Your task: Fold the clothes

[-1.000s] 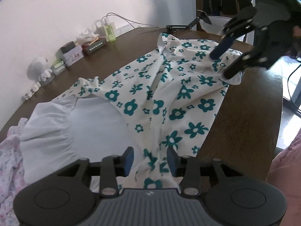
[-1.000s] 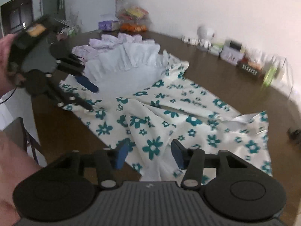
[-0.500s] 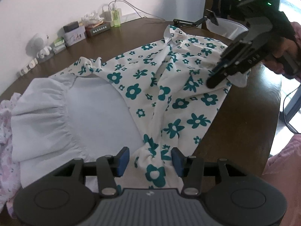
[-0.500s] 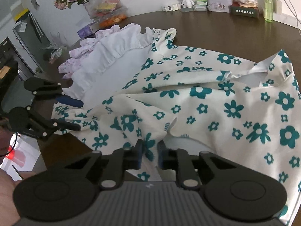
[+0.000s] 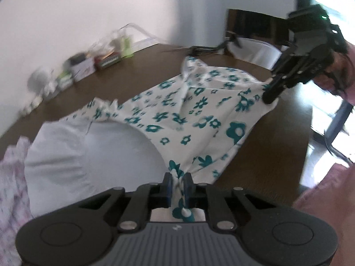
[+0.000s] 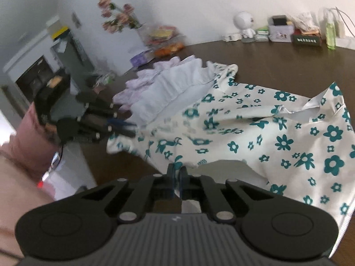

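Left wrist view, left claw [image 5: 177,185] closing, pinching floral garment [image 5: 199,115], right claw [image 5: 269,95] pinching its far edge.

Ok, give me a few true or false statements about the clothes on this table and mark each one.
1. The floral garment partly lies over a white ruffled garment. True.
2. The left hand-held gripper is open and empty. False: floral fabric is bunched between its closing jaws.
3. The right hand-held gripper pinches the floral garment's edge. True.
4. The table is white. False: it is dark brown wood.
5. A green bottle stands near the wall. True.
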Demonstrator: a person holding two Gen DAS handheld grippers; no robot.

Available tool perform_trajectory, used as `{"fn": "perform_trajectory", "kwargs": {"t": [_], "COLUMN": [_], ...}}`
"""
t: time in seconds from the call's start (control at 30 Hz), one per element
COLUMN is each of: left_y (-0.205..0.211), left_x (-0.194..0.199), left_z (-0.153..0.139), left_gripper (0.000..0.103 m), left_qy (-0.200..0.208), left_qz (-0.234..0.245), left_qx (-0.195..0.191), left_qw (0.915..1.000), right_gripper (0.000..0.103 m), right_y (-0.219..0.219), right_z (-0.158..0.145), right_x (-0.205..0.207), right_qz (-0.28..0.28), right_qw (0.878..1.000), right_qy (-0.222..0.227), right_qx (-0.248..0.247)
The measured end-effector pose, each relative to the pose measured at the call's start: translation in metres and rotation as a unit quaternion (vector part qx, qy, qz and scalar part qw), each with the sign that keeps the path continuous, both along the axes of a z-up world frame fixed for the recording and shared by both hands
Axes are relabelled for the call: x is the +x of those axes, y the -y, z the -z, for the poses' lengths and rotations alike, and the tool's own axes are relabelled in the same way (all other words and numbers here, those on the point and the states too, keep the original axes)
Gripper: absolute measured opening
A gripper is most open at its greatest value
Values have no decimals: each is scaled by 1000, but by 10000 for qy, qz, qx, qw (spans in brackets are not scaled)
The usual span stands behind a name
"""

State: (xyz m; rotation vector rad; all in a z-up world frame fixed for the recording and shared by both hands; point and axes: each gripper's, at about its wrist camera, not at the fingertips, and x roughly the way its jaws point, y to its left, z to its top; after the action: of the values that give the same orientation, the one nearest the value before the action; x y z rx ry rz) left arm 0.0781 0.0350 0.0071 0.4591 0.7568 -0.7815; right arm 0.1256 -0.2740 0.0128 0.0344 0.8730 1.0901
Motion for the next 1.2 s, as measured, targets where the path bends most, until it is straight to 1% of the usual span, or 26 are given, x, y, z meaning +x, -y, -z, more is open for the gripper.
{"fn": "perform_trajectory", "kwargs": {"t": [0.1, 0.2, 0.33, 0.4, 0.47, 0.5, 0.53, 0.57, 0.6, 0.63, 0.67, 0.7, 0.73, 0.77, 0.8, 0.87, 0.93, 1.0, 1.07, 1.1, 1.13, 1.17, 1.2], "left_y": [7, 15, 15, 15, 14, 13, 8, 4, -1, -5, -9, -13, -13, -14, -14, -11, -6, 1, 4, 3, 2, 0, -2], "left_x": [-11, -16, -10, -5, -2, -1, -2, 0, 3, 10, 17, 26, 41, 56, 72, 114, 146, 173, 191, 198, 203, 209, 212], "left_z": [3, 15, 25, 30, 33, 33, 30, 24, 16, 7, -3, -12, -18, -24, -29, -26, -14, 2, 18, 24, 30, 36, 40], "left_gripper": [10, 10, 10, 14, 27, 32, 39, 44, 46, 50, 55, 59, 65, 69, 70, 70, 69, 65, 55, 53, 53, 53, 52], "left_qy": [-74, -269, -432, -520, -555, -511, -415, -310, -216, -109, -2, 92, 70, 47, 8, -423, -795, -1089, -1325, -1450, -1553, -1649, -1683], "left_qz": [394, 589, 508, 434, 423, 388, 337, 258, 145, -50, -245, -449, -729, -1009, -1282, -1699, -2043, -2393, -2692, -2787, -2877, -2964, -3026], "left_qx": [213, 429, 477, 535, 591, 620, 622, 562, 457, 328, 199, 69, -71, -211, -349, -614, -661, -621, -649, -700, -768, -834, -888], "left_qw": [9990, 9970, 9966, 9963, 9958, 9960, 9966, 9976, 9986, 9994, 9995, 9989, 9973, 9947, 9911, 9826, 9734, 9628, 9517, 9468, 9419, 9370, 9339], "right_gripper": [3, 3, 4, 6, 14, 25, 32, 45, 50, 50, 55, 58, 58, 59, 60, 60, 60, 57, 52, 51, 47, 44, 44], "right_y": [2, 2, 1, 0, 4, 7, 12, 18, 25, 31, 36, 40, 40, 39, 37, 27, 16, 4, -3, -3, -4, -5, -8], "right_z": [9, 26, 42, 46, 48, 46, 40, 32, 19, 7, -6, -19, -28, -37, -40, -39, -24, -5, 16, 27, 35, 43, 50], "right_x": [-11, -18, -20, -21, -23, -25, -27, -28, -27, -23, -18, -9, 2, 18, 34, 73, 111, 145, 169, 179, 186, 191, 194], "right_qz": [-91, -84, 33, 107, 174, 214, 272, 347, 471, 606, 774, 1018, 1216, 1430, 1617, 1986, 2224, 2455, 2658, 2740, 2782, 2807, 2801], "right_qw": [9994, 9982, 9972, 9968, 9964, 9965, 9971, 9976, 9979, 9976, 9965, 9942, 9918, 9890, 9865, 9800, 9734, 9647, 9558, 9511, 9479, 9453, 9446], "right_qy": [-99, -277, -432, -442, -458, -438, -347, -235, -71, 71, 211, 325, 384, 384, 278, -99, -460, -728, -861, -1039, -1210, -1356, -1422], "right_qx": [-313, -528, -609, -665, -697, -684, -624, -550, -437, -326, -219, -131, -63, 0, -12, -121, -306, -612, -916, -975, -968, -959, -956]}}
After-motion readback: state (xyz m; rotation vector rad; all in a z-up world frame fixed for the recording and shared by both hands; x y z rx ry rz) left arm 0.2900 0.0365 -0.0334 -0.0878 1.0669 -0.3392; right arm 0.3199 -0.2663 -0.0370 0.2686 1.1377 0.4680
